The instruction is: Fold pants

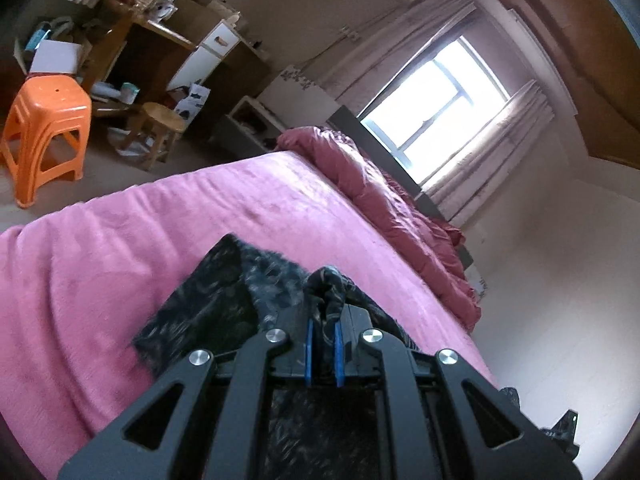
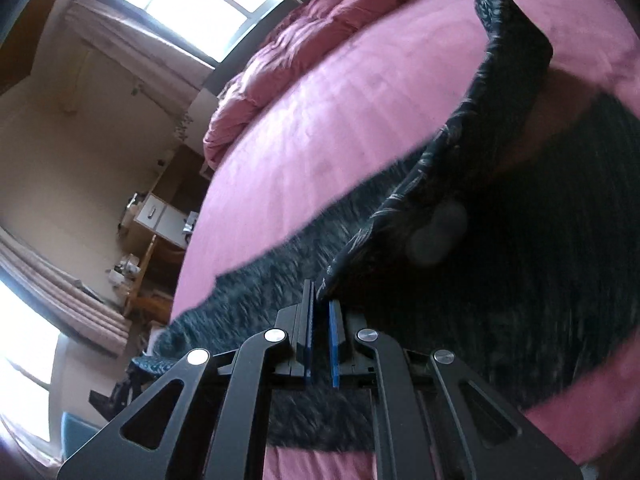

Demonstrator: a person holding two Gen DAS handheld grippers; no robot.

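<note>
Clearly mid-fold, bedroom scene:
Left gripper: the left gripper (image 1: 323, 312) has its blue-padded jaws clamped on a bunched edge of the pants (image 1: 208, 304), the cloth gathered into a knot between the pads.
Right gripper: the right gripper (image 2: 323, 308) has its jaws drawn close together, pinching a thin edge of the pants (image 2: 500, 128) that rises from between the blue pads.
Pants: dark, with a pale leafy print; one part lies flat on the pink bedsheet (image 1: 120, 248), another part is lifted clear of the bed and stretches taut from the right gripper toward the far end, where it folds over; much of the fabric is blurred.
Bed: the bedsheet (image 2: 320, 128) covers the mattress; a crumpled rose-coloured duvet (image 1: 384, 200) is heaped along the side by the window (image 1: 436, 108).
Room: an orange plastic stool (image 1: 44, 136) and a small wooden stool (image 1: 160, 128) stand on the floor near a cluttered wooden desk (image 1: 160, 48); pale curtains (image 1: 496, 140) hang at both sides of the window.
</note>
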